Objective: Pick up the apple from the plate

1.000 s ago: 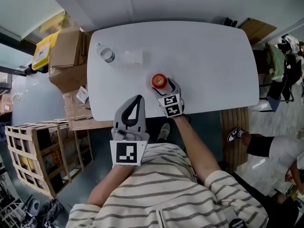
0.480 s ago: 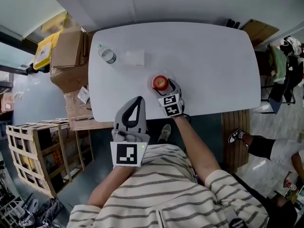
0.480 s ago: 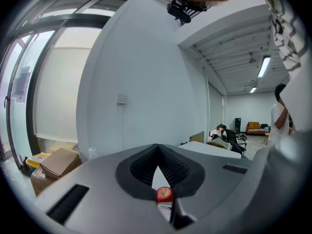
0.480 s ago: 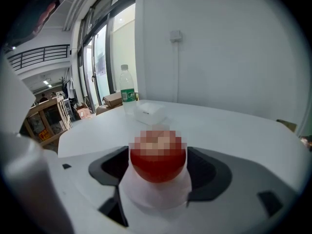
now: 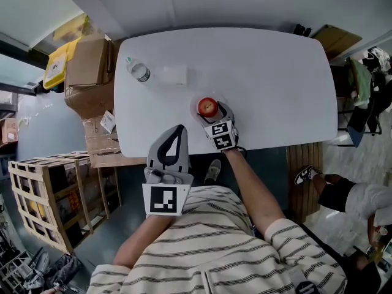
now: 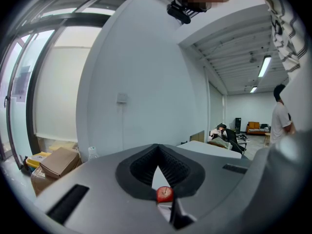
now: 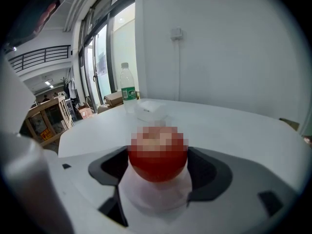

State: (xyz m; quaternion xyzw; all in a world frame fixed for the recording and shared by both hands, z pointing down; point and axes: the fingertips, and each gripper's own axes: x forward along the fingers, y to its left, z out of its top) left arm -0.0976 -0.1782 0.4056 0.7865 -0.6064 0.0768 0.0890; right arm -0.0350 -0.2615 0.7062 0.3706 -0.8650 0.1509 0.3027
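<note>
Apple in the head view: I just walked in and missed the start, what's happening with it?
A person works two handheld claws. The right claw has its jaws against both sides of the apple, which sits on its plate on the white table, not yet lifted. The left claw is shut and empty, held at the table's near edge.

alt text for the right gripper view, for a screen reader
A red apple sits on a white plate between the right gripper's jaws, which press its sides. Behind it on the white table stand a water bottle and a small white box.
</note>
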